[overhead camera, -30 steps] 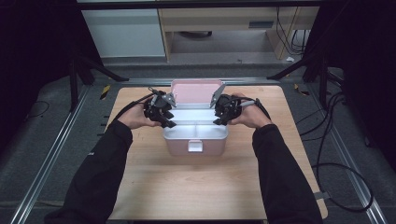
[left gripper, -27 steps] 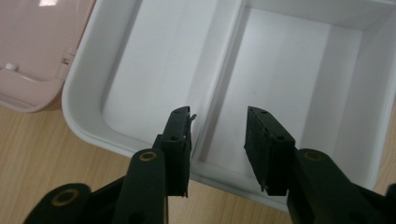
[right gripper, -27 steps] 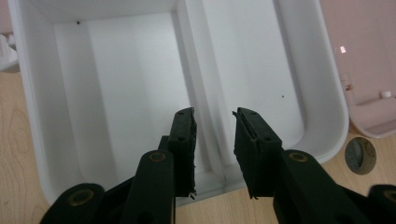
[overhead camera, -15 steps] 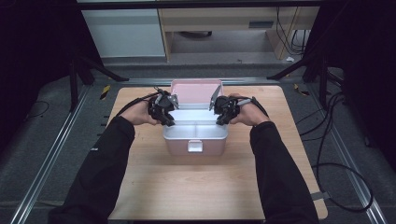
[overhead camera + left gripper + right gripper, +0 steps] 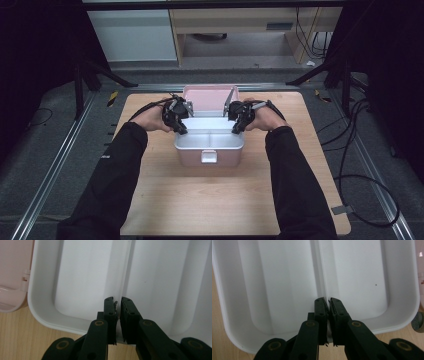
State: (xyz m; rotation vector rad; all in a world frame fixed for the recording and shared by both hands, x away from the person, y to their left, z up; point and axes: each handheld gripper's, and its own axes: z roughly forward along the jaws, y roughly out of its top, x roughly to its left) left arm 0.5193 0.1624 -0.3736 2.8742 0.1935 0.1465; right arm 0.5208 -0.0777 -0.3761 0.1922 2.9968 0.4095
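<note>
While both grips sit on it:
tray [image 5: 209,141]: long axis left-right, pink lid [image 5: 207,96] up behind
left gripper [image 5: 118,305]: just pinched shut on divider [image 5: 125,275]
right gripper [image 5: 327,304]: same, opposite end
table [image 5: 210,200]: bare wood in front

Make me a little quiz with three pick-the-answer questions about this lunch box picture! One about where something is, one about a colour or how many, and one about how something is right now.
1. Where do both grippers grip the white tray?
A. on its middle divider
B. on the front latch
C. on the pink lid

2. How many compartments does the tray have?
A. one
B. two
C. four

3. How is the pink lid now?
A. shut
B. lying on the floor
C. open, standing up behind the box

Answers:
1 A: the left gripper and the right gripper each pinch the divider wall.
2 B: one divider splits the tray in two.
3 C: the lid rises at the back of the lunch box.
</note>
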